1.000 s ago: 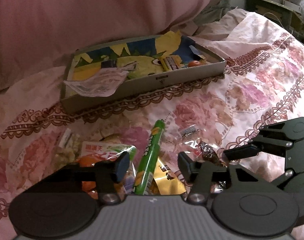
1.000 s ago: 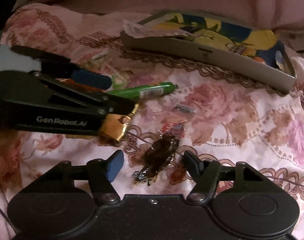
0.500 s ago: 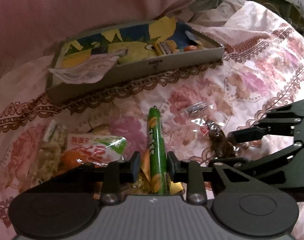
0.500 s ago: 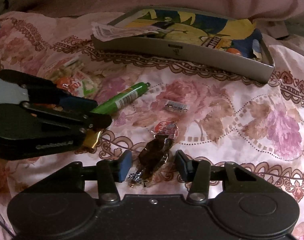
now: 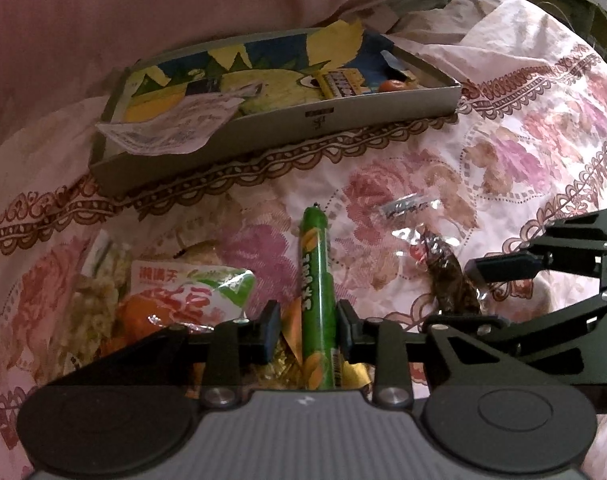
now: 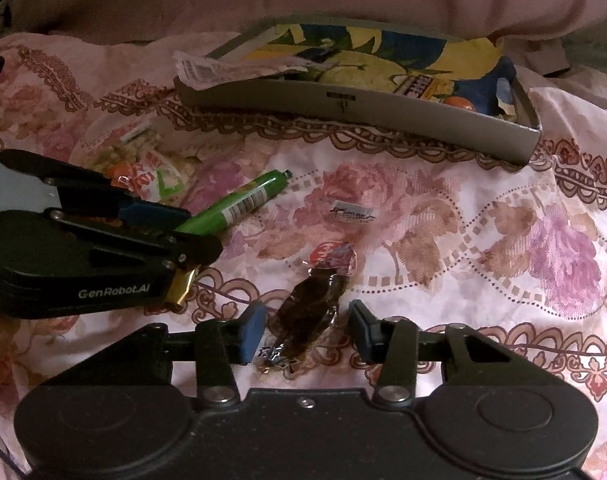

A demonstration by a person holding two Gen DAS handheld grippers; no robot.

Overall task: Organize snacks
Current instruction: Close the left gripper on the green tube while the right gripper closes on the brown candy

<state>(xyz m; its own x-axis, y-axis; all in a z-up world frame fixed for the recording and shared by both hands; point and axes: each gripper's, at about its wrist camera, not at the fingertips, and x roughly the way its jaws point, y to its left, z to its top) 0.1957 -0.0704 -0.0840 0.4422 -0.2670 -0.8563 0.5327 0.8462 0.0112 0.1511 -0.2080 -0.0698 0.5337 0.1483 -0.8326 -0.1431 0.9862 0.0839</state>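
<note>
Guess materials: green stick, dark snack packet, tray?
Green stick: glossy printed plastic film, probably; it has a sheen and a barcode. Dark snack packet: clear crinkly plastic with glints and a twisted end. Tray: likely matte grey cardboard, with flat folded walls and a printed inside.

Dim pinkish light, fisheye-warped dark corners

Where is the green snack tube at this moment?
In the left wrist view the green tube lies on the bedspread, between the left gripper fingers, left of the brown candy.
</note>
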